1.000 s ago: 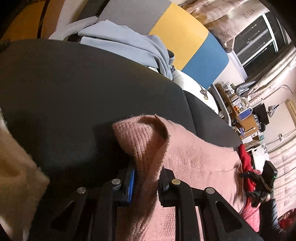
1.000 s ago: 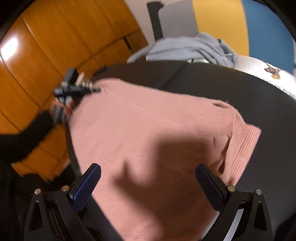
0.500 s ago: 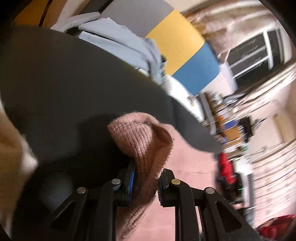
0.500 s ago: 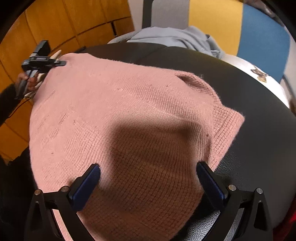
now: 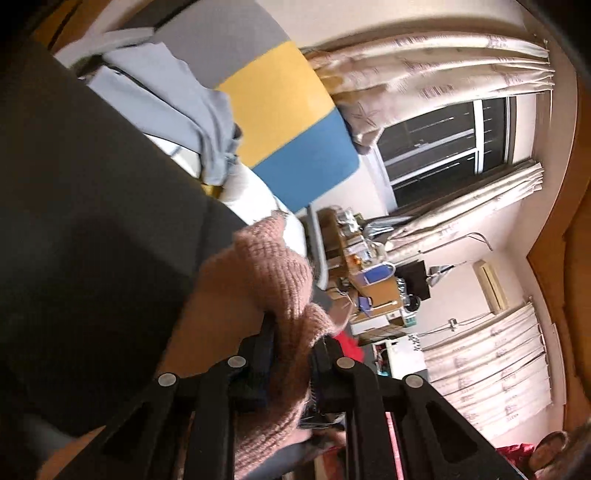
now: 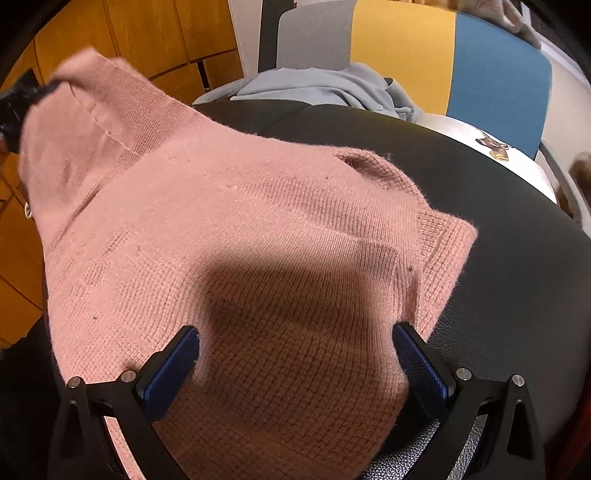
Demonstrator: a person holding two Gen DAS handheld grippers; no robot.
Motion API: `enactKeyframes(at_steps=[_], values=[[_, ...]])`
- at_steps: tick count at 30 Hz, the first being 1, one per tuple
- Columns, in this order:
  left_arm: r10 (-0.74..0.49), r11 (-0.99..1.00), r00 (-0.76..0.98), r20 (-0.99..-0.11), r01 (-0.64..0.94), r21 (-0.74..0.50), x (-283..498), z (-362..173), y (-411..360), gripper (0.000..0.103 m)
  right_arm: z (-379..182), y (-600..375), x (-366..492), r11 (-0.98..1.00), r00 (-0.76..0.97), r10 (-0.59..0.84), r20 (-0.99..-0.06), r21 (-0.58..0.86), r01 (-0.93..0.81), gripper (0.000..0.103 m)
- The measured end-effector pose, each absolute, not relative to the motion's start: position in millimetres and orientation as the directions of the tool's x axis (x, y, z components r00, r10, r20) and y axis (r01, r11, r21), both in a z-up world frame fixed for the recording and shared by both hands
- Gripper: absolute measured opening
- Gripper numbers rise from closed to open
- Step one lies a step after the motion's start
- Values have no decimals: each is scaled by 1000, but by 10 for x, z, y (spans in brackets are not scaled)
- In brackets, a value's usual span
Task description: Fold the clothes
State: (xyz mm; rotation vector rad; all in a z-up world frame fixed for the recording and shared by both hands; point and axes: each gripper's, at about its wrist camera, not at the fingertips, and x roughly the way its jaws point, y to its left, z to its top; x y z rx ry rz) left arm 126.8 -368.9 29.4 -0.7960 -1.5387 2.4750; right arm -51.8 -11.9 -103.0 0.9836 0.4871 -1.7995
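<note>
My left hand-held gripper (image 5: 291, 354) is pinching a bunched, ribbed edge of the pink knit sweater (image 5: 273, 273), and its jaws are closing tighter on the fabric, which bulges up above the fingers and hangs down between them. In the right wrist view that same corner is raised at the upper left, where the left hand-held gripper (image 6: 18, 99) shows only as a dark, blurred shape. My right hand-held gripper (image 6: 295, 362) is spread wide and points down at the sweater (image 6: 240, 221); its blue-padded fingers (image 6: 173, 365) are set on the knit on either side of a broad stretch of cloth, with nothing pinched between them, and the gripper's shadow falls across the fabric just ahead. The sweater lies spread over a black padded surface (image 6: 517, 229), its ribbed hem at the right near the right finger, and slopes up from there to the lifted corner. Beyond the sweater a grey-blue garment (image 6: 332, 86) lies crumpled at the far edge of the black surface, in front of a panel striped grey, yellow and blue (image 6: 406, 51). Orange wooden cabinets (image 6: 147, 33) stand behind at the left. In the left wrist view, past the pinched knit, I see a dark window (image 5: 443, 147) with pale curtains (image 5: 443, 62) and a cluttered shelf (image 5: 362, 269) below it.
</note>
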Motion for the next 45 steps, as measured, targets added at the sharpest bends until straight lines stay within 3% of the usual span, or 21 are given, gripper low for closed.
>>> enactKeyframes(at_steps=[9, 14, 17, 20, 24, 31, 35, 37, 40, 45], values=[[506, -428, -769, -391, 170, -888, 177, 390, -2604, 10, -1037, -229, -547, -427, -186, -608, -772, 121, 896, 103], [567, -316, -759, -320, 158, -935, -238, 363, -2232, 11, -1039, -217, -567, -425, -182, -629, -756, 138, 895, 103], [561, -374, -725, -399, 208, -904, -447, 182, -2051, 11, -1036, -177, -585, -421, -169, -651, -740, 167, 891, 103], [607, -357, -625, -491, 337, -871, -667, -359, -1936, 11, -1034, -149, -603, -418, -157, -668, -727, 192, 888, 103], [666, -291, -560, -492, 413, -863, -734, -741, -1800, 13, -1031, -132, -609, -415, -146, -681, -718, 213, 885, 103], [726, -309, -468, -504, 432, -847, -809, -504, -1640, 27, -1025, -130, -608, -413, -139, -693, -707, 232, 881, 103], [749, -402, -420, -513, 327, -855, -694, -51, -1559, 29, -995, -77, -640, -407, -122, -720, -683, 274, 871, 103], [738, -426, -451, -502, 266, -865, -542, 133, -1717, 29, -959, -36, -639, -413, -124, -727, -676, 284, 865, 103], [623, -522, -562, -544, 219, -824, -199, 311, -2221, 30, -886, 107, -649, -434, -137, -733, -666, 303, 849, 103], [410, -633, -639, -652, 315, -707, 411, 41, -2841, 30, -895, 467, -652, -498, -147, -721, -677, 359, 790, 103]])
